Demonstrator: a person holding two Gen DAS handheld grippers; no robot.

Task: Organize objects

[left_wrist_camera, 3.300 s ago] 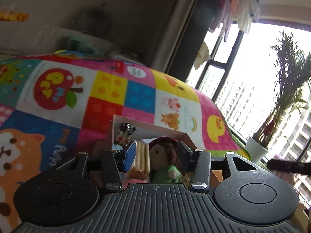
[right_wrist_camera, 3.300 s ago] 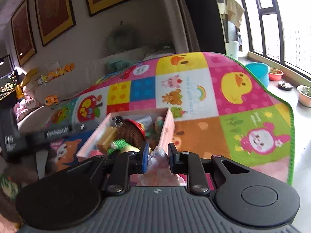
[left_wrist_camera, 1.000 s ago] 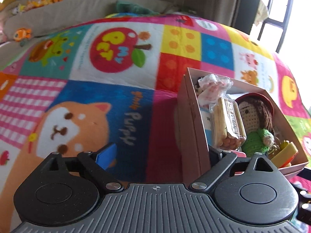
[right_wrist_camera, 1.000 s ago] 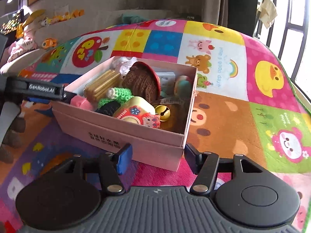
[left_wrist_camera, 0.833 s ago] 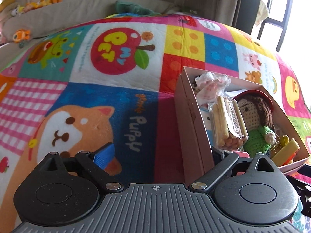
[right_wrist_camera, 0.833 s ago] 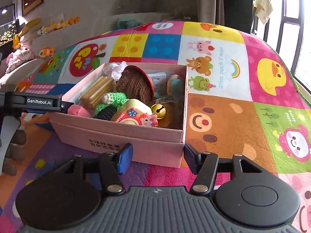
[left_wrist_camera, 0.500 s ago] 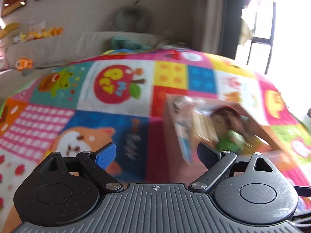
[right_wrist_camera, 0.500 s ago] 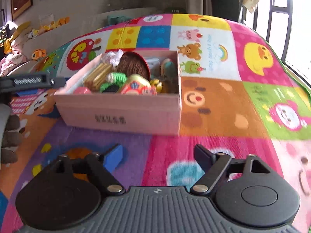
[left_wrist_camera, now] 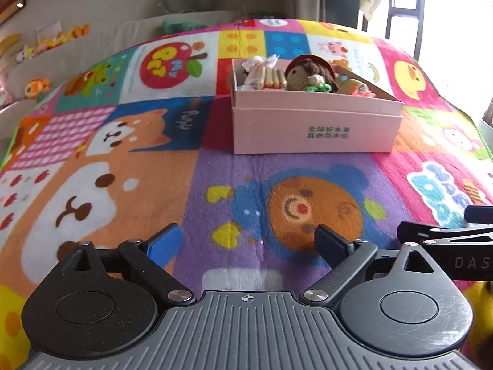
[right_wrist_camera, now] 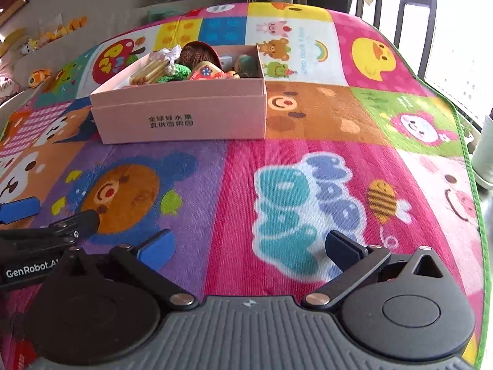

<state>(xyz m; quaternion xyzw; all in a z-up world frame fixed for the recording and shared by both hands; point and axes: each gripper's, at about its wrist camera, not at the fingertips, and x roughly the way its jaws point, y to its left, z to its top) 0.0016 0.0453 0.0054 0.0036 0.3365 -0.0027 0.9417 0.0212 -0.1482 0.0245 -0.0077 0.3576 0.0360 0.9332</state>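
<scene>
The pink rectangular cardboard box (left_wrist_camera: 317,123) sits well ahead of both sets of fingers, packed with a brown-haired crocheted doll (left_wrist_camera: 308,72), a clear packet of biscuit sticks (left_wrist_camera: 271,78) and small toys. The left gripper (left_wrist_camera: 248,243) is spread wide and empty; the right gripper (right_wrist_camera: 248,243), jaws just opening, holds nothing over the fuzzy patchwork cartoon mat (right_wrist_camera: 308,169).

The box (left_wrist_camera: 314,123) sits on the mat (left_wrist_camera: 215,185) toward its far edge; a crocheted doll (left_wrist_camera: 308,72) and what may be a biscuit packet (left_wrist_camera: 271,77) lie inside.
</scene>
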